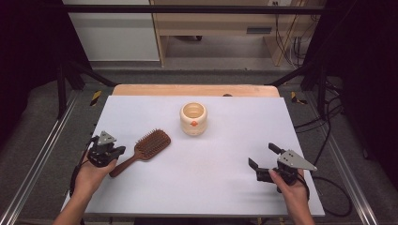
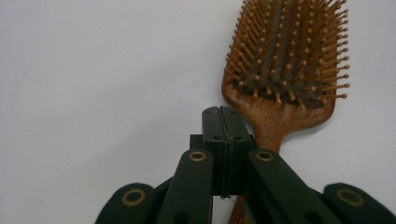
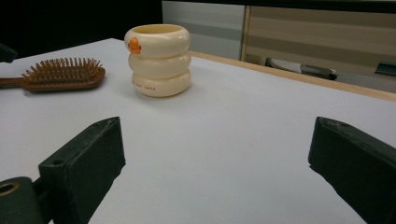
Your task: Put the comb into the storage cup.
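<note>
White table [image 1: 225, 187], wooden hairbrush [image 1: 149, 146], cream cup [image 1: 193, 118], lettering unreadable

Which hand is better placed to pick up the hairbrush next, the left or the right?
Left. The left claw sits right by the hairbrush handle, though its jaws are shut with nothing between them. The right claw, open, is far across the table.

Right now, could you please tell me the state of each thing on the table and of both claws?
Brush: lying flat, bristles up, handle toward the left claw, not gripped.
Cup: upright, open top, standing apart from the brush.
Left claw: shut, jaws pressed together with nothing between them, just beside the brush handle.
Right claw: open wide, nothing between its jaws, facing the cup.
</note>
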`<state>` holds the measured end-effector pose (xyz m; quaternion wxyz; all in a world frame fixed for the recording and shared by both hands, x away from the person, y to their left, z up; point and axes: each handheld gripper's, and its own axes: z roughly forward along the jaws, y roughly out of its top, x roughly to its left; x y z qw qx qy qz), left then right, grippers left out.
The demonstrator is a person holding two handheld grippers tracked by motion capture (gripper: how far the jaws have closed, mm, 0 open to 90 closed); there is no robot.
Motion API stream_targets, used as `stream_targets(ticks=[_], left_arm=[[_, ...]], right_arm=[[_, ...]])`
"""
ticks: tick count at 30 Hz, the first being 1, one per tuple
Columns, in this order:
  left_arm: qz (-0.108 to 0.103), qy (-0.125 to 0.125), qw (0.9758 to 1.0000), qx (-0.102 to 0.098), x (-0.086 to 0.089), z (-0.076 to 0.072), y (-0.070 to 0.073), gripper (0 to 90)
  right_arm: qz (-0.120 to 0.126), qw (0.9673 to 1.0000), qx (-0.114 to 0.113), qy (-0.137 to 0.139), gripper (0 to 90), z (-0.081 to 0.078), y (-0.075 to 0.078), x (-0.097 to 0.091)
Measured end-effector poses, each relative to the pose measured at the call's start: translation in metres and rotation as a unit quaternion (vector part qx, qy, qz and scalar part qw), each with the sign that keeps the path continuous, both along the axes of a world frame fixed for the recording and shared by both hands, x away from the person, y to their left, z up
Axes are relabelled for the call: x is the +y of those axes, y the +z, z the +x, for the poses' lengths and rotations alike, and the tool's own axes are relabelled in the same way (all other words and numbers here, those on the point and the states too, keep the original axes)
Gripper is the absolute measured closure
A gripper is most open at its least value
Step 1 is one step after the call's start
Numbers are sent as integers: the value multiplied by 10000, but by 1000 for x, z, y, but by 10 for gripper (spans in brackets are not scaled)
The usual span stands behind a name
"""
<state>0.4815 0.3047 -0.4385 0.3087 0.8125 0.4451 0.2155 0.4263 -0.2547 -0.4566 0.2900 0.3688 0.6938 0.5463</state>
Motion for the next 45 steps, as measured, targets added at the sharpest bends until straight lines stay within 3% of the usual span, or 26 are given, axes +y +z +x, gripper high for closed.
stream_targets(ticks=[7, 15, 22, 34, 45], left_arm=[[26, -66, 9996, 281, 1, 1, -10, 898], [15, -176, 9988, 447, 3, -3, -18, 898], [14, -190, 9988, 443, 3, -5, -18, 898], [43, -360, 9974, 621, -10, -8, -21, 898], [25, -292, 9980, 553, -11, -8, -13, 898]], right_arm=[[-13, 10000, 24, 20, 39, 1, 0, 0], [1, 10000, 37, 23, 38, 1, 0, 1], [1, 10000, 40, 29, 37, 0, 0, 1], [-14, 10000, 58, 50, 37, 0, 0, 2], [-12, 10000, 58, 48, 36, 0, 0, 2]])
